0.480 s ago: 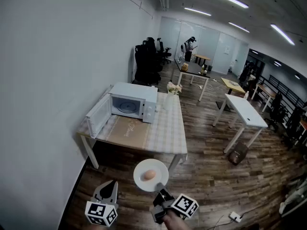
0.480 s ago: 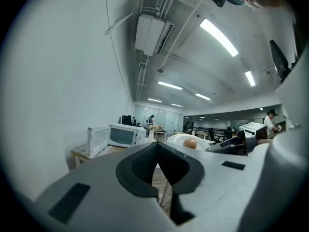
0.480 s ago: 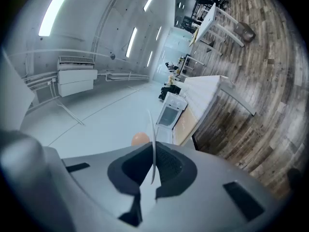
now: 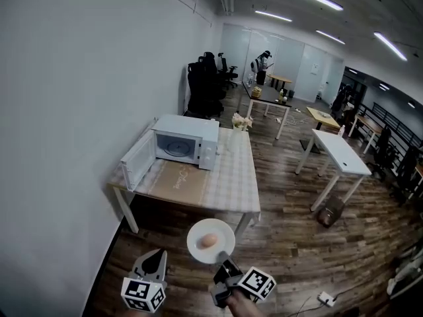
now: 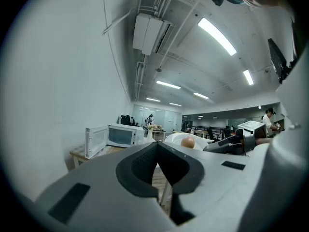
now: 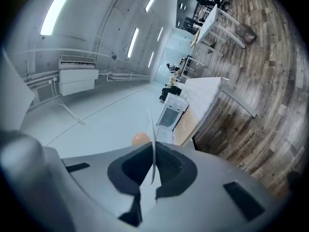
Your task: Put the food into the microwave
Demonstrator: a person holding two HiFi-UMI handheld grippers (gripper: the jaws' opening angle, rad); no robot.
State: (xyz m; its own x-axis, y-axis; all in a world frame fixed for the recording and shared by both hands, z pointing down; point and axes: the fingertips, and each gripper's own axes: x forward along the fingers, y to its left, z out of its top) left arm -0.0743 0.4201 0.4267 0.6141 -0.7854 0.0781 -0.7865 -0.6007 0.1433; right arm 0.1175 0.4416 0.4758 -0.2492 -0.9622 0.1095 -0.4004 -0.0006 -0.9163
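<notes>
Egg (image 4: pixel 209 241), brown and alone, lies on a white plate (image 4: pixel 197 250) held in the air over the wooden floor (image 4: pixel 284 243), just short of the near end of the table (image 4: pixel 231 183). The right claw (image 4: pixel 223 261) is clamped on the plate's near rim. In the right gripper view the thin edge of the plate (image 6: pixel 153 144) runs straight between the two dark pads, and the egg (image 6: pixel 140 139) peeps out on one side of it.

The left claw (image 4: pixel 156 257) hangs to the left of the plate, apart from it, with its jaws together and nothing between them. From the left gripper view the plate (image 5: pixel 174 139) and the egg (image 5: pixel 188 142) show off to the right of that claw (image 5: pixel 157 146).

A white microwave (image 4: pixel 187 139) stands on the far left part of the table against the wall. Its door (image 4: pixel 137 159) is swung wide open to the left, and the cavity faces the near side. A small bunch of flowers (image 4: pixel 240 121) stands on the table's far end. Further white tables (image 4: pixel 337 152) stand to the right, black office chairs (image 4: pixel 201 88) are grouped beyond, and a person (image 4: pixel 262 65) stands at the far end of the room.
</notes>
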